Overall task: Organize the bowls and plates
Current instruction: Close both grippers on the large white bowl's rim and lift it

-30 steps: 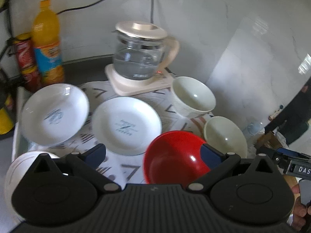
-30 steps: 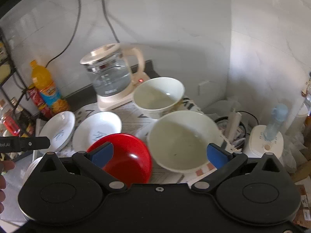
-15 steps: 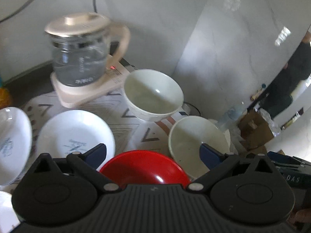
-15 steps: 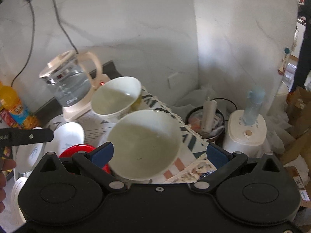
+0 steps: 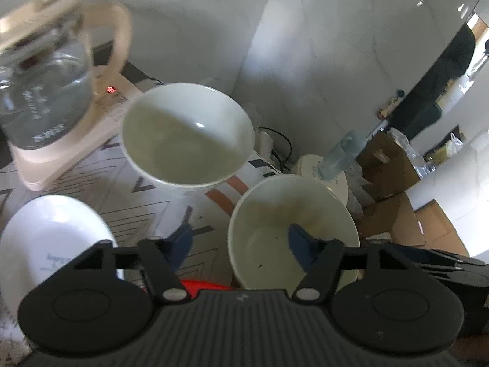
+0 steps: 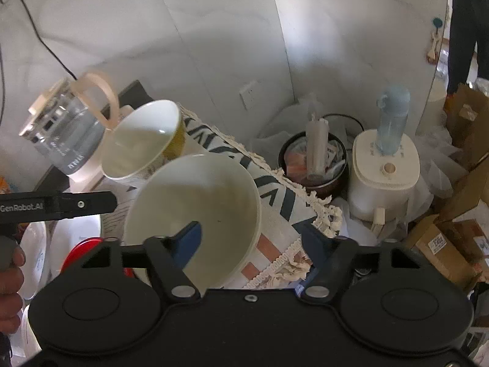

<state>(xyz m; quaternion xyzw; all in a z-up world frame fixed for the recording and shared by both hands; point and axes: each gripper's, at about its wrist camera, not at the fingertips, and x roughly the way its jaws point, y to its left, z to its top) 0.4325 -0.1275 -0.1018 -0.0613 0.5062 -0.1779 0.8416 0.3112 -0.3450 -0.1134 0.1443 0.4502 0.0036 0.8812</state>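
Both grippers are hanging with their jaws apart and nothing between them: the left gripper (image 5: pixel 240 240) is straddling the near rim of the shallow cream bowl (image 5: pixel 293 229), one blue pad outside over the cloth and the other inside the bowl, while the right gripper (image 6: pixel 250 241) is straddling the same bowl (image 6: pixel 195 214) on its far side, left pad inside, right pad over the cloth's fringe. Compared with a second ago, both cameras are sitting much closer and swung rightward; the red bowl (image 5: pixel 204 284), which was filling the left view's centre, is now showing only as a sliver under the left gripper's body, and the orange bottle is out of sight. The deeper cream bowl (image 5: pixel 188 134) is standing just behind the shallow one, glossy and round, beside the glass kettle (image 5: pixel 42 91) with its beige handle and base. A white glazed plate (image 5: pixel 52 241) with a small blue mark is lying to the left on the patterned cloth (image 5: pixel 128 189), whose fringed edge (image 6: pixel 318 211) is hanging off the counter. Marble-look wall panels are rising behind; cardboard boxes (image 6: pixel 440 244), a white appliance (image 6: pixel 385 171) topped by a pale blue bottle, and a dark bin (image 6: pixel 314 165) are crowding the right.
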